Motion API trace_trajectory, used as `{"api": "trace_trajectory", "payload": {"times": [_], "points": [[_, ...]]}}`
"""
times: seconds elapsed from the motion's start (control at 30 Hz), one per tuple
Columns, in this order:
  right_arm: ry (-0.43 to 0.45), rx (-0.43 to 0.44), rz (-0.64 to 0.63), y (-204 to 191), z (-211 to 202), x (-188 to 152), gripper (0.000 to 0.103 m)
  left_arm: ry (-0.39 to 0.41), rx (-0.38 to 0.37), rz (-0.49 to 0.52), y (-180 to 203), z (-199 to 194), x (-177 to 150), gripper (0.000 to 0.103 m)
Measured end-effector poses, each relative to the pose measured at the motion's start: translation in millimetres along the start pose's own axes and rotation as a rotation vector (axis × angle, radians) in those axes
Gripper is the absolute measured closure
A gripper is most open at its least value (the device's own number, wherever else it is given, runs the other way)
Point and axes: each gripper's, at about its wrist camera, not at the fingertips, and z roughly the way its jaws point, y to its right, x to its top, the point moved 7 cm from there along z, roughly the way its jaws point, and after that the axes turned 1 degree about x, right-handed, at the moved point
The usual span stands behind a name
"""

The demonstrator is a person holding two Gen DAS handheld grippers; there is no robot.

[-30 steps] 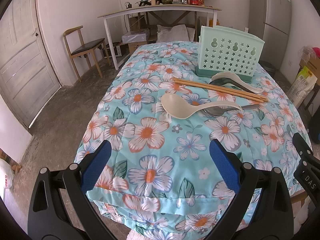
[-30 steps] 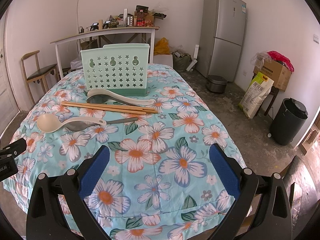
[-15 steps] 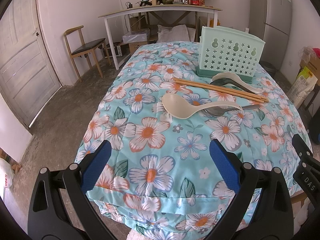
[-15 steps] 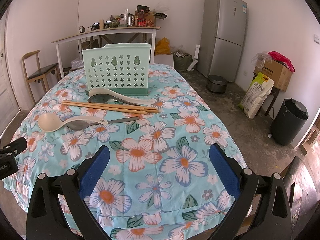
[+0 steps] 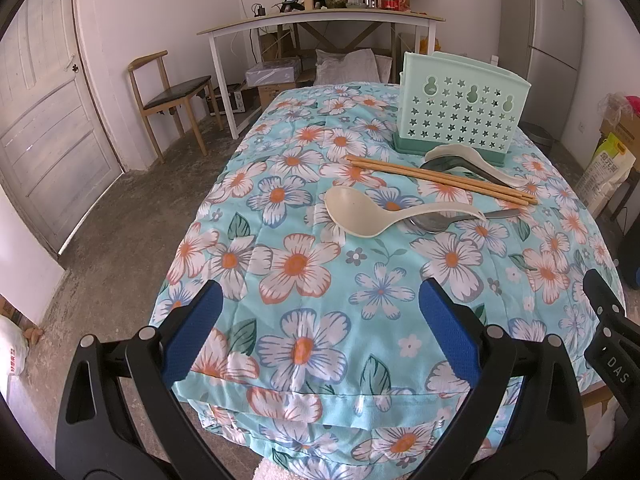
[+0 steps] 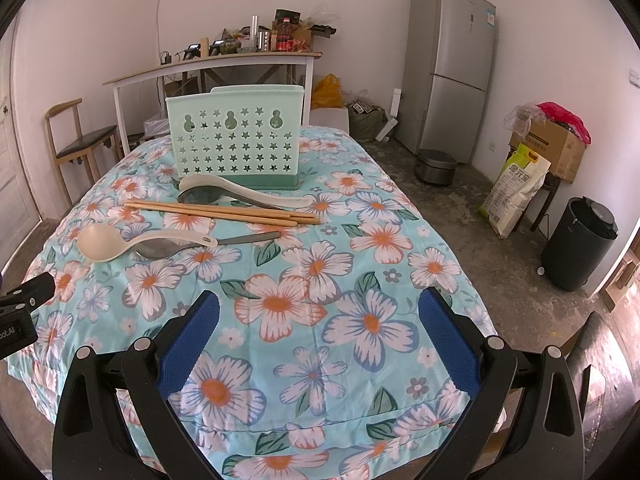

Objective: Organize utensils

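A mint green utensil holder with star holes stands upright on the floral cloth. In front of it lie a white spoon over a dark spoon, wooden chopsticks, a cream ladle and a metal spoon. My left gripper hovers open over the table's near left edge, holding nothing. My right gripper is open and empty over the near right part of the table. All utensils lie well ahead of both.
The floral table cloth drops off at the near edge. A wooden chair, a white side table with clutter, a grey fridge, a black bin and a cardboard box stand around the room.
Both grippers have drifted slightly; the utensils and holder sit a touch lower and closer in the views. Nothing on the table has moved.
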Motion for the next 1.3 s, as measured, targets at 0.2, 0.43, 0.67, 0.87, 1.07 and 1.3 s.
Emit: {"api": "trace_trajectory", "payload": {"times": [0.2,0.43,0.67,0.87,1.07,1.3], "points": [[-0.001,0.001,0.000,0,-1,0,0.006,0.000,0.000,0.000,0,0,0,0.008],[-0.001,0.001,0.001,2,-1,1,0.006,-0.001,0.000,0.001,0,0,0,0.008],[-0.002,0.001,0.000,2,-1,1,0.006,0.000,0.001,0.001,0,0,0,0.008],[-0.002,0.003,0.000,-1,-1,0,0.006,0.002,0.004,0.002,-4,0,0,0.008],[-0.014,0.012,-0.005,-7,3,2,0.006,-0.001,0.012,0.000,-8,4,7,0.008],[-0.045,0.032,-0.045,-12,21,11,0.006,-0.025,0.008,-0.018,-7,21,14,0.008]]}}
